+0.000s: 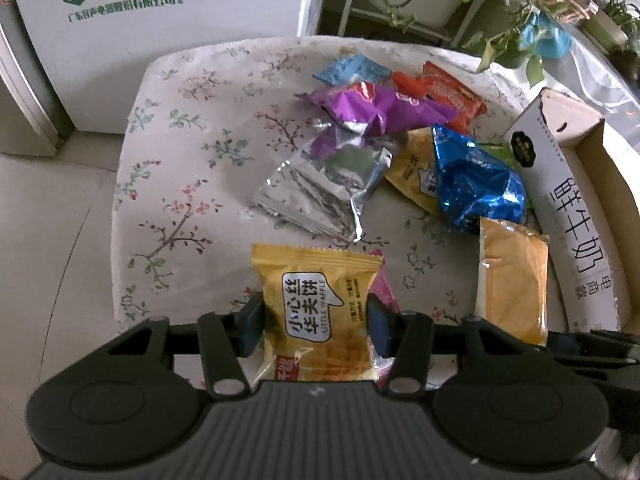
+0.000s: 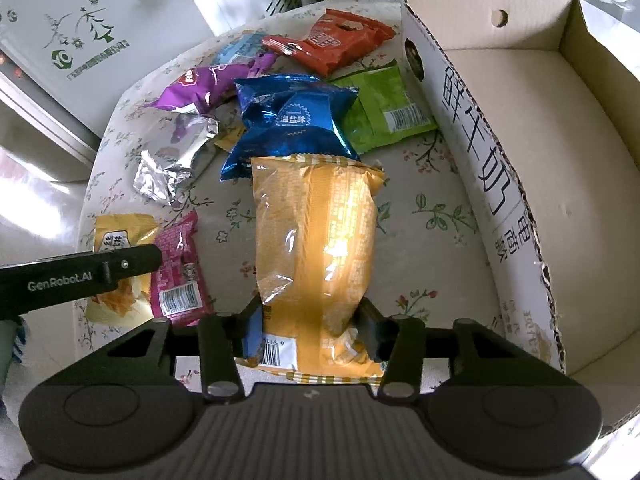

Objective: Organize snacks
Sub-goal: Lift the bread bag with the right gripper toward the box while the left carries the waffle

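My left gripper (image 1: 316,326) is shut on a yellow Little Waffle packet (image 1: 320,304) at the near edge of the floral table (image 1: 180,184); a pink packet (image 1: 384,288) lies under it. My right gripper (image 2: 314,330) is shut on a long orange snack bag (image 2: 320,248), which also shows in the left wrist view (image 1: 514,284). A pile of snacks lies beyond: silver (image 1: 324,188), purple (image 1: 376,108), blue (image 1: 476,180), red (image 1: 448,96) and green (image 2: 384,108) packets. The left gripper's arm (image 2: 80,276) shows in the right wrist view over the waffle packet (image 2: 116,236).
An open cardboard box (image 2: 472,128) with black Chinese lettering stands at the table's right; its inside shows bare. A white appliance (image 1: 160,40) stands behind the table at left, and potted plants (image 1: 520,8) behind at right. Tiled floor (image 1: 52,220) lies left of the table.
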